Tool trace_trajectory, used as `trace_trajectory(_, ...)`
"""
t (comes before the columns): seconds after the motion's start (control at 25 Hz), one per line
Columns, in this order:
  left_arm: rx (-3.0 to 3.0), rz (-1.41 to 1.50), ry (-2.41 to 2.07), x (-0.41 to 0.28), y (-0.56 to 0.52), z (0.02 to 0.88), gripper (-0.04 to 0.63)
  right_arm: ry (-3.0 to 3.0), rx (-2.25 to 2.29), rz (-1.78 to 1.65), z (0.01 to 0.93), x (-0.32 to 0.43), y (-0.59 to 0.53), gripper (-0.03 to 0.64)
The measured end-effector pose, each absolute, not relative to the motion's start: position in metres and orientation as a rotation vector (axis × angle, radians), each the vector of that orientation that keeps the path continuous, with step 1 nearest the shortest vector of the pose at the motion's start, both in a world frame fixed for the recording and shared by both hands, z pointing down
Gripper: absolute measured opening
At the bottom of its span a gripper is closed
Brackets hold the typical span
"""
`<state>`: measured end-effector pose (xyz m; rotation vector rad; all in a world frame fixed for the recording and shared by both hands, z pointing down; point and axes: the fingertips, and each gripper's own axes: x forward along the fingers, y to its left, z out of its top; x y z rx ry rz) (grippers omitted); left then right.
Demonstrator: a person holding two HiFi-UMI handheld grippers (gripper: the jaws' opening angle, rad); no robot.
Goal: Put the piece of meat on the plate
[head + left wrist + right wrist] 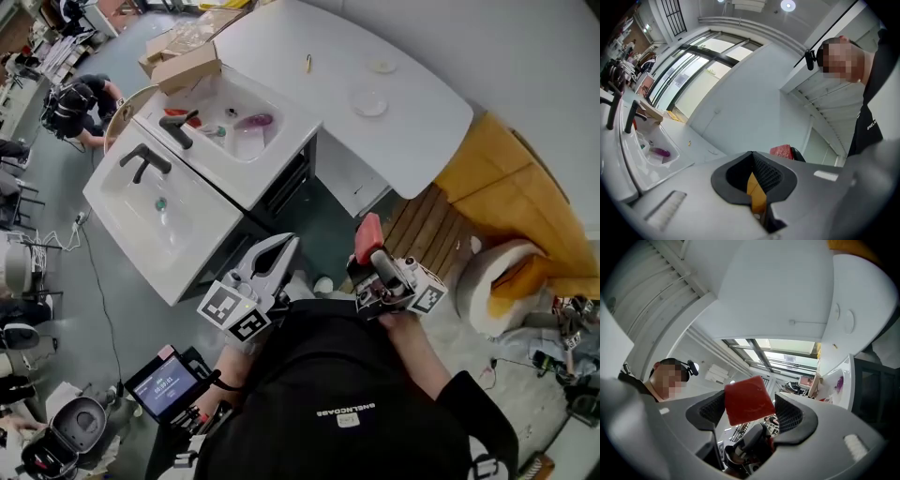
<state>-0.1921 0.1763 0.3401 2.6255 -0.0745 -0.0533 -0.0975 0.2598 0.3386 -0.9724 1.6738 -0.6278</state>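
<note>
While the piece of meat [746,398] is up in the air, clamped between the fingers [791,414] of the right gripper [751,413], the plate [368,103] lies well apart from it on the white counter [427,127]. In the head view much of the red slab seems to stand out past the fingertips, tilted, so the grip looks shallow. The left gripper [284,244] hangs beside the right one with its fingers together and nothing between them; it has no part in this step. The step in hand is judged to be the carry to the plate. To do it well, the person should hold the squeeze steady and bring the right gripper over the middle of the plate rather than its rim. The meat should come down until it nearly touches before the fingers part, since a drop from height could bounce it onto the counter. A smaller dish [382,67] lies just beyond, and the nearer plate looks the easier target
</note>
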Motion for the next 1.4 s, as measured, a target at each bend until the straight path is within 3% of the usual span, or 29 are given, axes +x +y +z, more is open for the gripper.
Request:
trace_trajectory(0.56, 2.557, 0.013, -0.009, -0.132, 0.068, 0.363, 0.020, 1.590, -1.057, -0.631, 0.355, -0.037, 0.170, 0.333)
trace_trajectory(0.96, 2.586, 0.046, 0.101, -0.104, 0.054, 0.349, 0.020, 1.544, -1.101, -0.567, 0.336, -0.016, 0.156, 0.333)
trace_trajectory(1.4, 2.530, 0.061, 0.184, -0.100, -0.015, 0.364, 0.023, 1.489, -1.158, -0.555, 0.342, -0.004, 0.086, 0.331)
